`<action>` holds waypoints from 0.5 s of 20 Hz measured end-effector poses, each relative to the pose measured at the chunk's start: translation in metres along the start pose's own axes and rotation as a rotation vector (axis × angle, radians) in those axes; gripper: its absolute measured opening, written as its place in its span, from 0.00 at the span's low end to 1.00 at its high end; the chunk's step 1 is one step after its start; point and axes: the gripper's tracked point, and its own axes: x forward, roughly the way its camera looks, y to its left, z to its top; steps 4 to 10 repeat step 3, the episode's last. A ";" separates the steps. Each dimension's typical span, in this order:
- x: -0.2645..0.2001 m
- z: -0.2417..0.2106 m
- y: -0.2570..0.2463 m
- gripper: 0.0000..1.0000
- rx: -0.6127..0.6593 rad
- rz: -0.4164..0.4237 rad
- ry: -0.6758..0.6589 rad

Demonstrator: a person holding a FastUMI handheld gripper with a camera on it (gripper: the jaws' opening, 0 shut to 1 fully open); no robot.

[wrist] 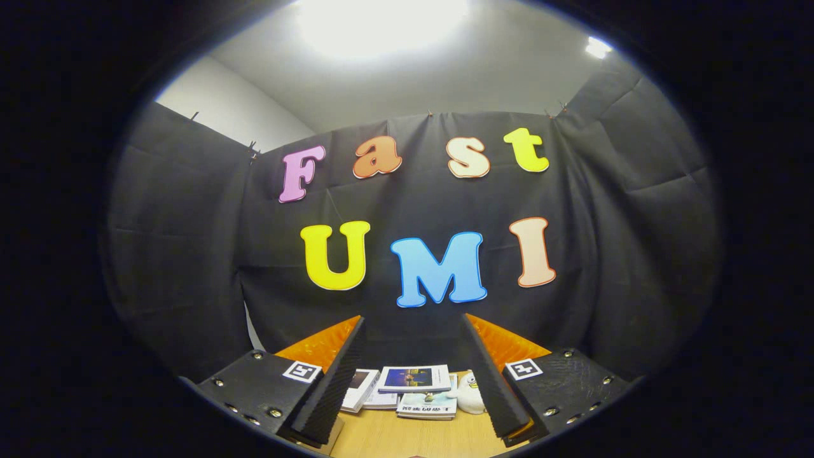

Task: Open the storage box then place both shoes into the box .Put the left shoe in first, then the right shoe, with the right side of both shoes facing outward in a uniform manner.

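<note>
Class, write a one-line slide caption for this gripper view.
Open gripper held level above a wooden table, empty fingers framing books and a white plush toy.

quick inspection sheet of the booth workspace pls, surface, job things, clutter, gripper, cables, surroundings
surface: wooden table, bare just ahead of the fingers
job's things: nothing seen
clutter: booklets stacked at the table's far side, beyond the fingers; small white plush toy beside them
grippers: hand-held gripper open, fingers apart, holding nothing
cables: nothing seen
surroundings: black cloth wall behind the table, white ceiling with lamp
</note>
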 end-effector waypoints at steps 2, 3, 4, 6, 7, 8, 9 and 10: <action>0.002 -0.002 -0.007 0.90 -0.025 -0.010 0.005; 0.003 -0.004 -0.008 0.90 -0.034 -0.009 0.004; 0.003 -0.004 -0.008 0.90 -0.034 -0.009 0.004; 0.003 -0.004 -0.008 0.90 -0.034 -0.009 0.004; 0.003 -0.004 -0.008 0.90 -0.034 -0.009 0.004; 0.003 -0.004 -0.008 0.90 -0.034 -0.009 0.004; 0.003 -0.004 -0.008 0.90 -0.034 -0.009 0.004; 0.003 -0.004 -0.008 0.90 -0.034 -0.009 0.004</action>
